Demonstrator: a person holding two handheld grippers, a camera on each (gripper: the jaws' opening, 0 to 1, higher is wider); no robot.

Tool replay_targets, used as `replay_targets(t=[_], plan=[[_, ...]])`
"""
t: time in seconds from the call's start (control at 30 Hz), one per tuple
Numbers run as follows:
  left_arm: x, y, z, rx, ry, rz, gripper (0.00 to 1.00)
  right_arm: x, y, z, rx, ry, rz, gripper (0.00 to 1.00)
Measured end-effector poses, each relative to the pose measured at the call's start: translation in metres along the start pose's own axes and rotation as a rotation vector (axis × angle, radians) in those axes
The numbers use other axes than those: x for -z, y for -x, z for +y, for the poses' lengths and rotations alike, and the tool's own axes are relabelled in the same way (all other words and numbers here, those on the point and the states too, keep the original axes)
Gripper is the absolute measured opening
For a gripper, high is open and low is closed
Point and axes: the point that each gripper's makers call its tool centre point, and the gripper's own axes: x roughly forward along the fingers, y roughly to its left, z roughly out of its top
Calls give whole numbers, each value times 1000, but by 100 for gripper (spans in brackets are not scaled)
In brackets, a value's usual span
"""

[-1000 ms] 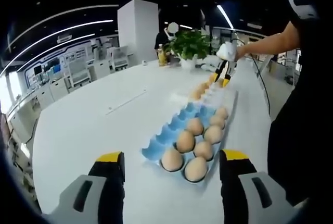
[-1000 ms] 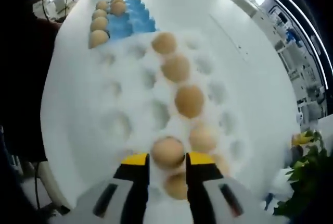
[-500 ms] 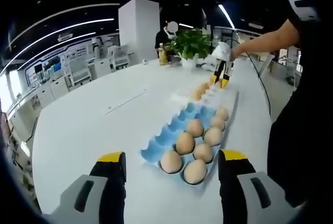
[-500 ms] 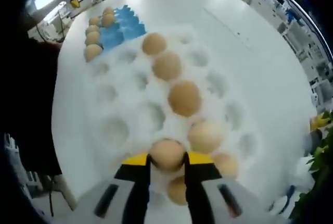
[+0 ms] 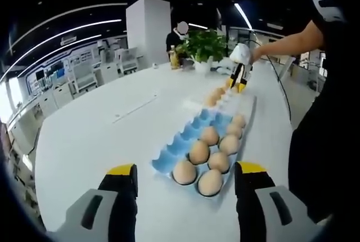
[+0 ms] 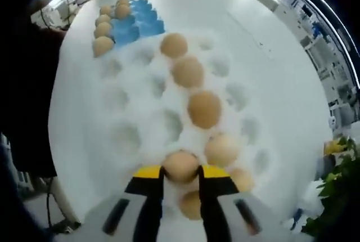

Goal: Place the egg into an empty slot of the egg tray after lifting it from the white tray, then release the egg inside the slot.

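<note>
A pale brown egg [image 6: 181,166], smooth and matte, sits pinched between the yellow-tipped fingers [image 6: 148,173] of the right gripper [image 6: 181,173], which are closed snugly against its two sides. It is held over the near end of the white tray [image 6: 129,135], a moulded sheet of round cups lying on the white surface [image 6: 270,79].

Counted in the right gripper view, six more eggs rest in the white tray: four in a line running away from the fingers, from one [image 6: 174,45] at the far end to one [image 6: 221,149] just beside the held egg, plus two partly hidden by the fingers at the near edge. Most of its other cups are bare. Beyond it lies the blue egg tray [image 6: 135,25], with four eggs visible along one side.

In the left gripper view, the blue egg tray [image 5: 185,143] lies end-on with six eggs in two rows of three at its near end, the nearest [image 5: 210,181] at the corner, and open blue slots behind them. The left gripper [image 5: 184,175] hangs above the surface with its fingers spread wide, holding nothing. Farther along, the right gripper [image 5: 238,81] points down over the white tray [image 5: 228,100], held by a person's hand. One potted plant [image 5: 203,48] stands at the far end.
</note>
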Motion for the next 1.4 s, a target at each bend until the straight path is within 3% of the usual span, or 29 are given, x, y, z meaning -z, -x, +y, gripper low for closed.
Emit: replay_targets(t=[0.03,0.1,0.2,0.23,0.33,0.37,0.73,1.4], plan=[[0,0,1,-4,0,-2,71,0,-2,1,-25,54,12,25],[-1,2,4,-16,2,-4,71,0,-3,0,-37,7,29,26],[-3,2,4,-14,5,-12,70,1,-5,1,-47,48,75,26],[-2,1,2,-11,4,-12,70,0,-6,3,-46,57,80,26],[-4,-3,0,-11,8,-26,70,1,-3,1,-1,-20,82,25],[-4,-4,-2,-9,7,-29,70,1,-2,3,6,16,82,25],[-3,2,8,-18,-2,-30,71,-10,46,-5,75,-3,2,24],[13,2,6,-12,12,3,75,-31,48,9,52,17,-37,24]])
